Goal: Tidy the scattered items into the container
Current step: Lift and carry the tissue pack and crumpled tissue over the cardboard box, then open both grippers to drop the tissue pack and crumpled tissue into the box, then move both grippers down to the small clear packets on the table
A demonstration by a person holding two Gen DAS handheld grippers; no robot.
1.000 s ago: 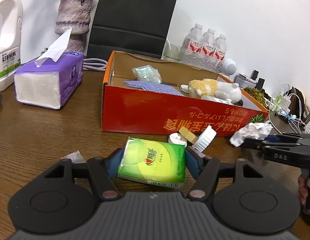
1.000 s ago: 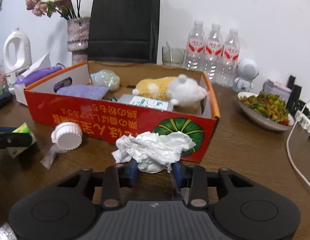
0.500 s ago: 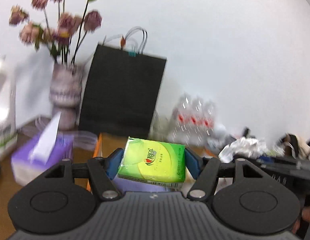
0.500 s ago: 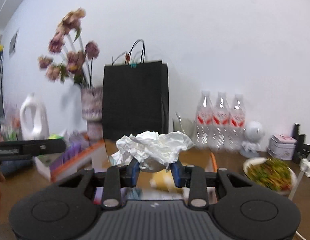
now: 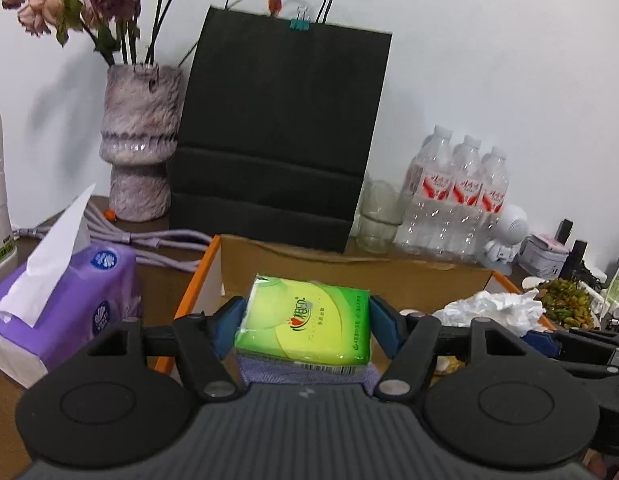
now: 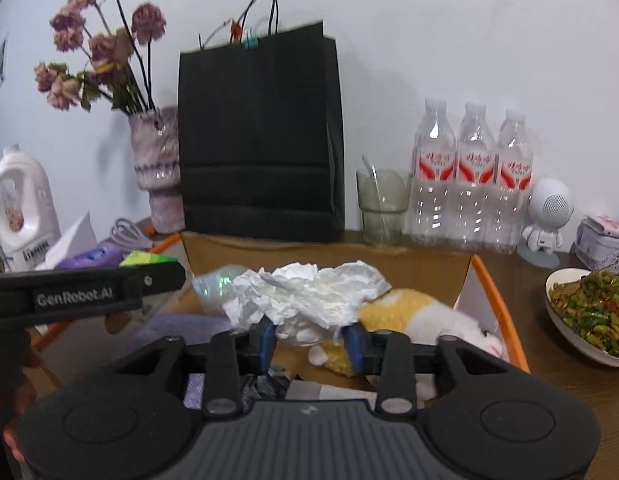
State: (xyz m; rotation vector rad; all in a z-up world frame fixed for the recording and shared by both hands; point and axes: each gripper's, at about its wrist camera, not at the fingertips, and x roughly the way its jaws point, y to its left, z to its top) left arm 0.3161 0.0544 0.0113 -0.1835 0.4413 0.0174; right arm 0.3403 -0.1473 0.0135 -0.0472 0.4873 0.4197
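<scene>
Two opening claws: left claw [image 5: 305, 318] around one tissue pack [image 5: 309, 330], right claw [image 6: 309, 340] around one crumpled tissue [image 6: 305, 292].

I see a green and yellow tissue pack [image 5: 303, 322] over a lilac cloth [image 5: 309, 374]. The box [image 5: 197, 280] is brown card with orange edges. A crumpled white paper [image 6: 309, 294] lies before a yellow and white plush [image 6: 413, 314]. Behind: a black bag [image 5: 277, 136], a mottled mauve vase [image 5: 139, 140], 3 clear bottles [image 5: 461, 204] with red labels, and a purple tissue box [image 5: 85, 300].
</scene>
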